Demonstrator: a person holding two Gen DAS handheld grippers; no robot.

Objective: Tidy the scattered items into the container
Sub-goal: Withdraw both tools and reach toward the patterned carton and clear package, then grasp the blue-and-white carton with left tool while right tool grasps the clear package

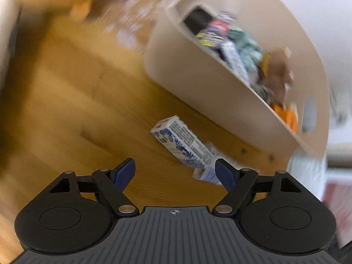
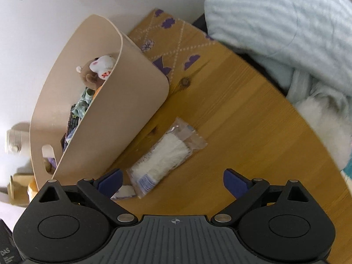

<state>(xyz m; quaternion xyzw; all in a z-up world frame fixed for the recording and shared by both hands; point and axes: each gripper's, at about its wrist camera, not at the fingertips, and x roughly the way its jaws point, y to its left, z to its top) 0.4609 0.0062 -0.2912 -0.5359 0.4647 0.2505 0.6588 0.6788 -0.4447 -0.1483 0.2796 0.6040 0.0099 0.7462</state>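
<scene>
- The clear plastic packet holding a white fluffy cloth (image 2: 164, 157) lies flat on the wooden counter (image 2: 231, 132), just beside the outer wall of the beige oval container (image 2: 114, 110) and ahead of the right gripper (image 2: 172, 181).
- Handling, as a judgement: the packet is light and soft; the film is probably slippery and will crumple under pressure. A pinch across the padded middle, where the cloth gives bulk, should hold better than a pinch on the thin sealed edge.
- The white rectangular carton with blue floral print (image 1: 181, 142) lies on its side on the counter, close to the container wall (image 1: 198, 83), with one end reaching the packet (image 1: 208, 172).
- Handling, as a judgement: the carton is light and stiff, and its thin card walls can dent. Take hold across the two long flat faces near mid-length.
- The left gripper (image 1: 175, 172) hangs above the counter with its jaws spread wide and nothing between them; the carton end lies near the right-hand pad.
- The right gripper likewise has its jaws wide apart and empty; the packet's near end lies between them, closer to the left-hand pad.
- The container already holds a brown-and-white plush toy (image 2: 96, 70) and mixed printed items; the left wrist view is blurred.
- A pale striped fabric (image 2: 275, 13) lies at the counter's far edge.
</scene>
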